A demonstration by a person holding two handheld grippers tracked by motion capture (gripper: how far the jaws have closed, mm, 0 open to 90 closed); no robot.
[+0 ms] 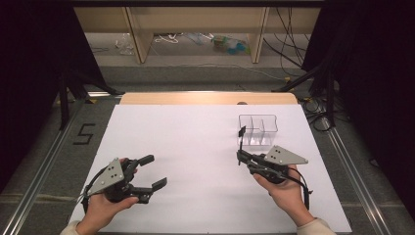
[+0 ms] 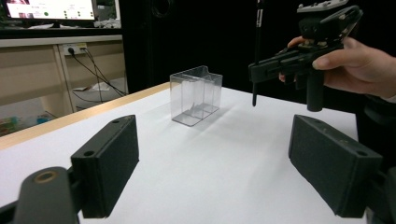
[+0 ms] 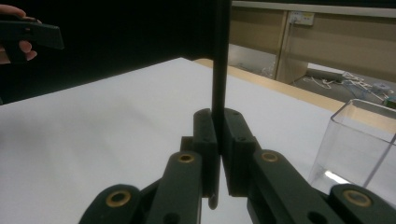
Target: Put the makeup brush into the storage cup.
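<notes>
My right gripper point(image 1: 241, 157) is shut on a thin black stick point(image 1: 241, 139), which it holds upright just in front of a clear plastic box with dividers point(image 1: 258, 128). In the right gripper view the stick point(image 3: 220, 56) is pinched between the two pads, and its lower end pokes out below them. The clear box point(image 3: 359, 140) stands to the right of the jaws. My left gripper point(image 1: 154, 171) hangs open over the near left of the white table sheet, with nothing between its fingers. From the left gripper view the box point(image 2: 196, 95) sits ahead, and the stick point(image 2: 256, 46) hangs in the right gripper point(image 2: 254, 74).
A white sheet point(image 1: 195, 147) covers the table, with a wooden edge point(image 1: 208, 98) at the far side. Metal rails run along the floor on both sides. Shelves and cables lie beyond the table.
</notes>
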